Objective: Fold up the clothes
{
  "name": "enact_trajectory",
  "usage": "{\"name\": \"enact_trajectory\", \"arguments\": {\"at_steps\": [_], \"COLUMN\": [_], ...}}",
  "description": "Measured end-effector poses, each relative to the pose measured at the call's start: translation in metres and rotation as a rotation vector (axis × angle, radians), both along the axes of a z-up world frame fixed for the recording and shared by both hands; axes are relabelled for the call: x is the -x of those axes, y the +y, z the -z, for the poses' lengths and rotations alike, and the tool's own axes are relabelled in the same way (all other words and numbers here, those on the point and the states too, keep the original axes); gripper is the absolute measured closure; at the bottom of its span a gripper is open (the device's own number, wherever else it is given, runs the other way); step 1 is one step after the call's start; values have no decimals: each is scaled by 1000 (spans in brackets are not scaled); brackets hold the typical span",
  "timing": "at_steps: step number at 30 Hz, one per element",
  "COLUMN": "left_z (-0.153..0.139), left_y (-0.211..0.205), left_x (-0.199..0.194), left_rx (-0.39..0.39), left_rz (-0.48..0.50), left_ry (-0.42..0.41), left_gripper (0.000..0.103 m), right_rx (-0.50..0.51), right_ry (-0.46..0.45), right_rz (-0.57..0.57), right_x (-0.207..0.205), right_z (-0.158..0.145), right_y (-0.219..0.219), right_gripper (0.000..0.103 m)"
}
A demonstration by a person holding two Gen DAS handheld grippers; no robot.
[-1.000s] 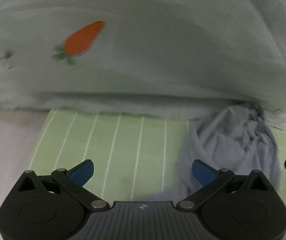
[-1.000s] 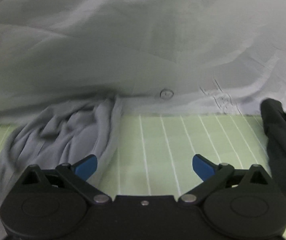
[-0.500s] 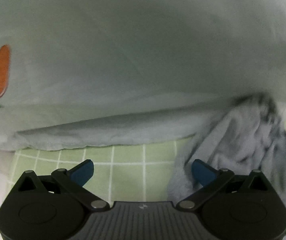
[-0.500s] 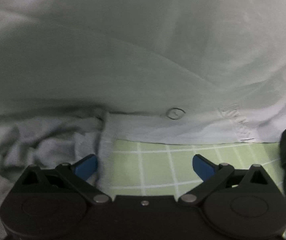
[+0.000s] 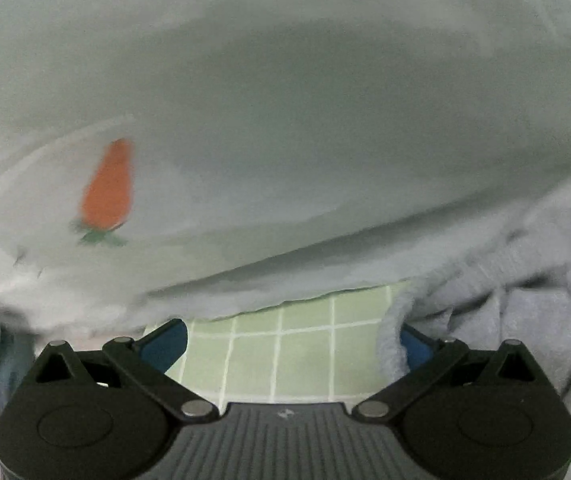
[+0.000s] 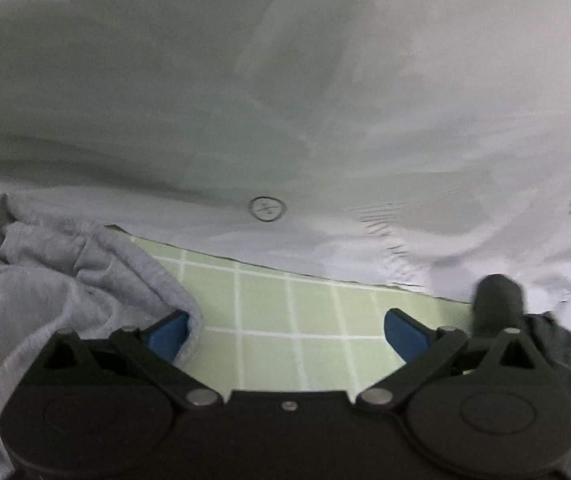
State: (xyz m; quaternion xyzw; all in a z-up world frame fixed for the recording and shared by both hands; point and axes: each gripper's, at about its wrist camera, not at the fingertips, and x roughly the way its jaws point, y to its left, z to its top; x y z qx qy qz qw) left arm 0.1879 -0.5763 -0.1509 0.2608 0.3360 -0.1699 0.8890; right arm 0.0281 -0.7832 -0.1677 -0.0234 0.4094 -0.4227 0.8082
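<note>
Left gripper (image 5: 285, 340) and right gripper (image 6: 285, 328) both gape wide, holding nothing. Pale shirt (image 5: 285, 140) fills 12 o'clock; grey garment (image 6: 65, 272) at 9 o'clock on green checked cloth (image 6: 269, 320).

Blk grippers w/ blue fingers (image 5: 165, 342), silver screws.

Pale shirt (image 5: 285, 120) with orange carrot print (image 5: 107, 188); white-gridded green cloth (image 6: 285, 320); grey garment (image 6: 65, 280).

Carrot print (image 5: 107, 190) motion-blurred; grey garment (image 5: 505, 280) covers left gripper's right finger; white shirt (image 6: 285, 80) cut off by edges.
</note>
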Motion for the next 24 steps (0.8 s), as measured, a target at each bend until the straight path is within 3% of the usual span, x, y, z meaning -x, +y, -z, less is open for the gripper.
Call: {"name": "enact_trajectory", "arguments": {"at_steps": [5, 10, 16, 24], "left_z": [-41, -78, -86, -64], "left_y": [54, 106, 164, 207], "left_x": [21, 58, 97, 140], "left_rx": [231, 381, 425, 343], "left_rz": [-77, -110, -170, -164], "left_ry": [-25, -74, -33, 31], "left_gripper": [0, 0, 0, 0], "right_rx": [125, 235, 324, 344], "right_ry": [-115, -263, -308, -244], "right_rz": [4, -23, -85, -161], "right_x": [34, 76, 127, 176], "right_z": [-36, -78, -101, -94], "right_y": [32, 69, 127, 181], "right_gripper": [1, 1, 1, 1]}}
